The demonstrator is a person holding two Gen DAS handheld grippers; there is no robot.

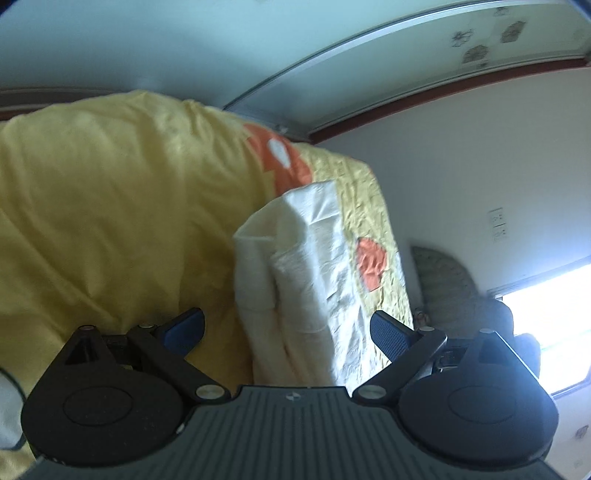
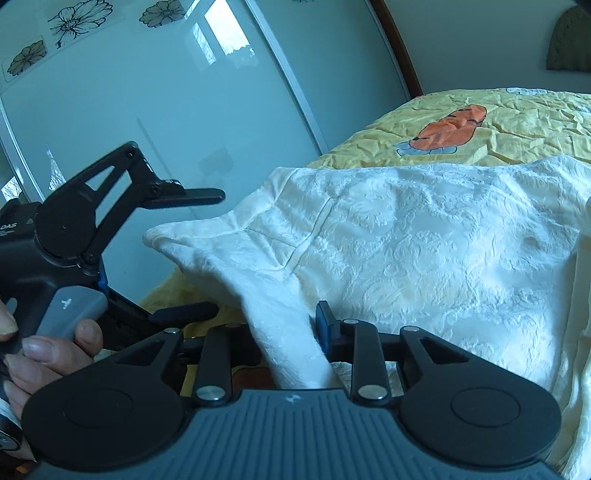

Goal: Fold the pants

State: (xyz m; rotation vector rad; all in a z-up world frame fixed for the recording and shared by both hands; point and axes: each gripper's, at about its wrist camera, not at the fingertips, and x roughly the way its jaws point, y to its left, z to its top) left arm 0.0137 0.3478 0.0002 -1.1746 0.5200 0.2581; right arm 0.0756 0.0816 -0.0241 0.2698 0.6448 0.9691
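Two camera views, both over a wide yellow quilted bedspread [image 2: 517,122] with orange carrot-shaped patches [image 2: 448,129], filling the left wrist view from nine o'clock across to three o'clock. Behind it, at twelve o'clock in the right wrist view, pale blue glossy sliding wardrobe doors [image 2: 147,110] with black-outlined flower decals [image 2: 70,24].

Spread over the bedspread, white embossed fabric pants [image 2: 424,258], reaching from centre out to three o'clock in the right wrist view; seen in the left wrist view as a raised, bunched fold [image 1: 306,277] just right of centre.

At nine o'clock in the right wrist view, left gripper [image 2: 201,254], black with a grey handle, gripped by a person's hand [image 2: 44,350]; fingers spread wide, released, nothing pinched. One pointed corner of the pants between them, not visibly touched. Same wide gap in its own view [image 1: 288,330], blue pads [image 1: 388,334] well apart with the fold between them.

At six o'clock in the right wrist view, right gripper [image 2: 291,325], clenched on a narrow gathered strip of the pants rising from between its fingers toward the main cloth.
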